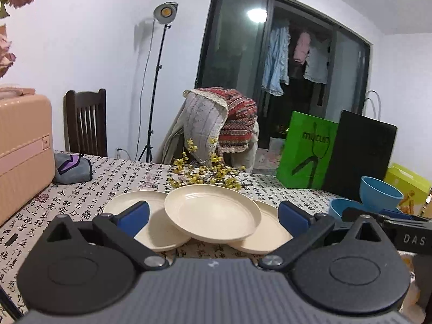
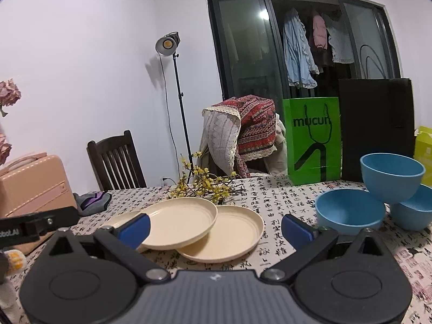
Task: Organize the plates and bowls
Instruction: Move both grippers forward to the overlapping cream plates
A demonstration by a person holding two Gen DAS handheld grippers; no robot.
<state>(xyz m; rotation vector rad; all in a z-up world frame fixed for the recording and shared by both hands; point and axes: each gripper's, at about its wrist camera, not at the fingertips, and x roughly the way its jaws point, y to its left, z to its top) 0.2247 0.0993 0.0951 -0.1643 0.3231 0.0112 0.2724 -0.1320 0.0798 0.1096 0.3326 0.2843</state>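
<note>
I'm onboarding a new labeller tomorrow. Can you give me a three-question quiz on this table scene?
1. How many cream plates are on the table?
2. True or false: the top blue bowl rests on two other bowls.
3. Is the left hand-held gripper A) open, B) shut on a plate?

Key: 1. Three. 2. True; it sits on the left bowl and right bowl. 3. A; the right hand-held gripper is open too.
</note>
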